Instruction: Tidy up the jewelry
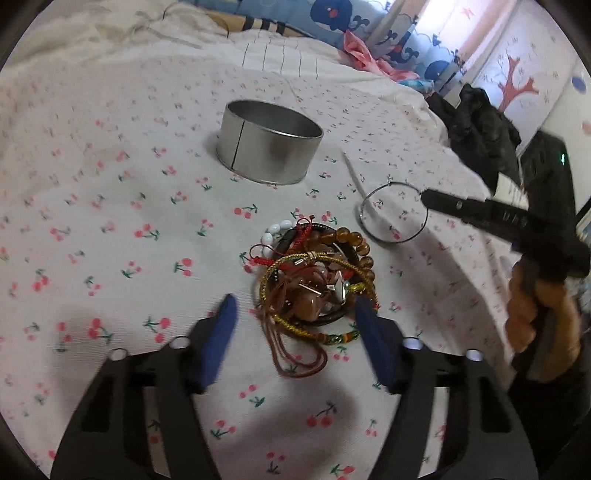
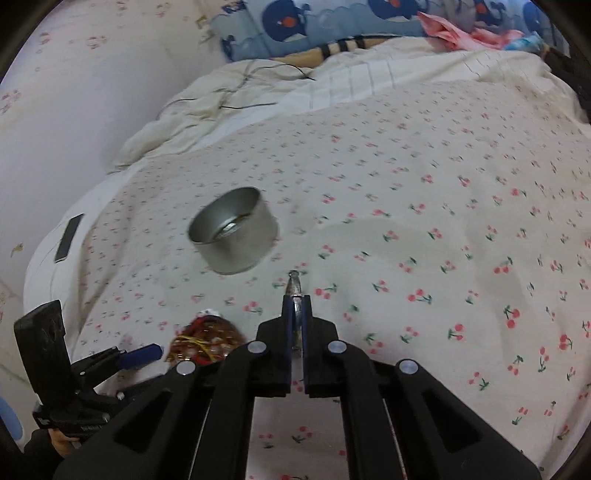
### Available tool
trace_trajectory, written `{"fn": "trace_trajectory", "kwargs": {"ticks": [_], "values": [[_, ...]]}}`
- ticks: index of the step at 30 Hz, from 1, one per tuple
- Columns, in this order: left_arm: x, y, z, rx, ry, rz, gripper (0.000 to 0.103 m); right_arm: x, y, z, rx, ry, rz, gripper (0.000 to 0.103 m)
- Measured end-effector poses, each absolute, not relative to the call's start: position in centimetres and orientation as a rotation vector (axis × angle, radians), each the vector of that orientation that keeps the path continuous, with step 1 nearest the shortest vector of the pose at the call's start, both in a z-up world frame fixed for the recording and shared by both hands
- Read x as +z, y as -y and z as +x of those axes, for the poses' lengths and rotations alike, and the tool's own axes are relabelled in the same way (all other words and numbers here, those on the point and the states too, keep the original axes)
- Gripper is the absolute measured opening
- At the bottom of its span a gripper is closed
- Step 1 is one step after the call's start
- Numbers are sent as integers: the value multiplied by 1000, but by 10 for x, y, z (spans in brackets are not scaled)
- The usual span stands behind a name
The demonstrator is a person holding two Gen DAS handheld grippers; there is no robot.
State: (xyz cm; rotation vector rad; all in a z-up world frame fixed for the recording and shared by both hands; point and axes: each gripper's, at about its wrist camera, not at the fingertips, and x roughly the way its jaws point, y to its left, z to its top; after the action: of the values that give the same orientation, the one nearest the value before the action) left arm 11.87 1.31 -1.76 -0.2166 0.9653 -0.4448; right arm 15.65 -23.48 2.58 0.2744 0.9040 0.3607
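A tangled pile of bead and cord bracelets point(image 1: 314, 280) lies on the cherry-print bedsheet point(image 1: 110, 221). My left gripper point(image 1: 295, 308) is open and straddles the pile; its right blue pad touches the pile's edge, while the left pad stands clear. A round silver tin point(image 1: 269, 151) sits open-topped beyond the pile. At the right, my right gripper point(image 1: 424, 195) is shut on a thin silver hoop point(image 1: 394, 242) held just above the sheet. In the right wrist view the hoop point(image 2: 294, 282) shows edge-on between the shut fingers point(image 2: 295, 299), with the tin point(image 2: 232, 236) ahead to the left and the pile point(image 2: 207, 339) at lower left.
A dark phone point(image 2: 68, 238) lies near the bed's left edge. A crumpled white quilt point(image 2: 221, 96) with a thin cable, whale-print pillows point(image 2: 295, 22) and pink cloth point(image 1: 369, 55) lie at the far end. A person's hand point(image 1: 532, 317) holds the right gripper's handle.
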Motion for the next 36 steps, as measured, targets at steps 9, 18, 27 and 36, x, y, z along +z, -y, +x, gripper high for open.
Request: {"fn": "trace_trajectory", "kwargs": {"ticks": [9,18,27,36], "values": [[-25,1,117,-472,-977,-172,37,19,235,157,354,-929,283,5],[-17,5,100,-464,-932,-140,8,17,233,158,360,-944,289,6],[-1,-2,76,-471,-909,-59,5,15,234,158,355,-956,297,6],[-15,-16,97,-439,-964,-125,49,4,235,164,337,-1006,311,13]]}}
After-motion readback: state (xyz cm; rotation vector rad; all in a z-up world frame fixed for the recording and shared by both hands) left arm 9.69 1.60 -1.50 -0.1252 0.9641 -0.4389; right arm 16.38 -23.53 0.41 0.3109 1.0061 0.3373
